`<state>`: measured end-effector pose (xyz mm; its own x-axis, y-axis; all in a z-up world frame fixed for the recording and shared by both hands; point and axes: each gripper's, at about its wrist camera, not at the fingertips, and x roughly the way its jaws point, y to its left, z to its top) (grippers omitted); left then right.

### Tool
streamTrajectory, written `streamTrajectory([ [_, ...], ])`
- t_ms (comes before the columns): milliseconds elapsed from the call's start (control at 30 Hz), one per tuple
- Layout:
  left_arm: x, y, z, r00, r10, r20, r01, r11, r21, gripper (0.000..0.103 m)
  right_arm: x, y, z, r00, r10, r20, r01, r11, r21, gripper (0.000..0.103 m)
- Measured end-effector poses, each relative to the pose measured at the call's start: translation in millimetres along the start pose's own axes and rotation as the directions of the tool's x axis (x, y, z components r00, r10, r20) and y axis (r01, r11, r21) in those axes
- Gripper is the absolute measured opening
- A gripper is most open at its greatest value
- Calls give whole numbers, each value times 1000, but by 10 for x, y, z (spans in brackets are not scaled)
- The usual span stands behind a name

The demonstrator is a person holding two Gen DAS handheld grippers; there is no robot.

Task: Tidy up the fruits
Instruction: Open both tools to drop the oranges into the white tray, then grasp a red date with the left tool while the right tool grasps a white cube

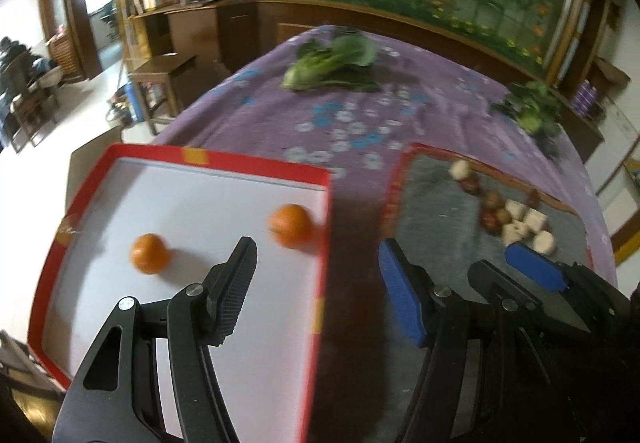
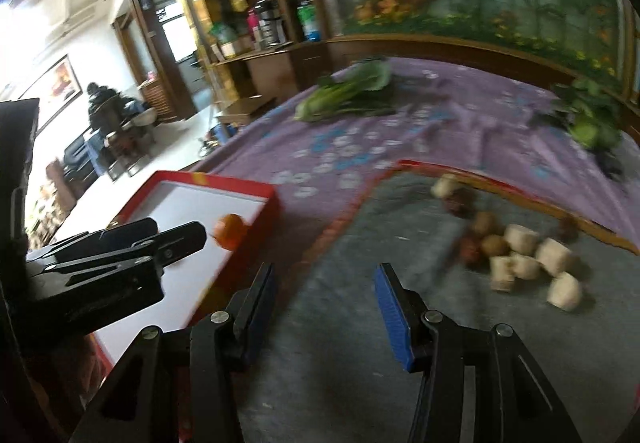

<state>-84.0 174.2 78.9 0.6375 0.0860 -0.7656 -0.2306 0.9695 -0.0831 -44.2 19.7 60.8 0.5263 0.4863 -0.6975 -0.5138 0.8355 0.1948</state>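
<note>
Left tongs (image 1: 316, 263) wide, empty; oranges (image 1: 149, 253) ahead. Right tongs (image 2: 324, 283) wide, empty.

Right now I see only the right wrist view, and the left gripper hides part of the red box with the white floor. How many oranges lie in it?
Observer: Two. The left wrist view shows a second orange on the white floor, to the left of the orange you see.
Operator: Do they touch each other?
Observer: No, they lie clearly apart on the floor of the red box.
Operator: Is the left gripper holding something?
Observer: No, the left gripper is open, with nothing between its fingers.
</note>
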Motion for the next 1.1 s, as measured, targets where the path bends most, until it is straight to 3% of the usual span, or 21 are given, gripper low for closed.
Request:
streamTrajectory([
  [233, 145, -490, 23, 996, -80, -39, 82, 995, 52, 64, -258, -538, -121, 998, -65, 22, 63, 995, 77, 51],
  [567, 571, -1080, 88, 973, -169, -155, 184, 979, 85, 64, -505, -1462, -354, 982, -187, 2, 182, 962, 201, 51],
  [833, 952, -1338, 269, 969, -137, -207, 154, 986, 68, 64, -538, -1711, -417, 983, -181, 18, 174, 962, 209, 51],
  [1033, 1231, -1557, 268, 943, -133, -305, 172, 980, 103, 64, -520, -1759, -427, 989, -148, 28, 139, 965, 221, 51],
  [1100, 1239, -1600, 286, 949, -113, -294, 155, 980, 121, 64, -501, -1799, -424, 990, -135, 28, 125, 964, 236, 51],
])
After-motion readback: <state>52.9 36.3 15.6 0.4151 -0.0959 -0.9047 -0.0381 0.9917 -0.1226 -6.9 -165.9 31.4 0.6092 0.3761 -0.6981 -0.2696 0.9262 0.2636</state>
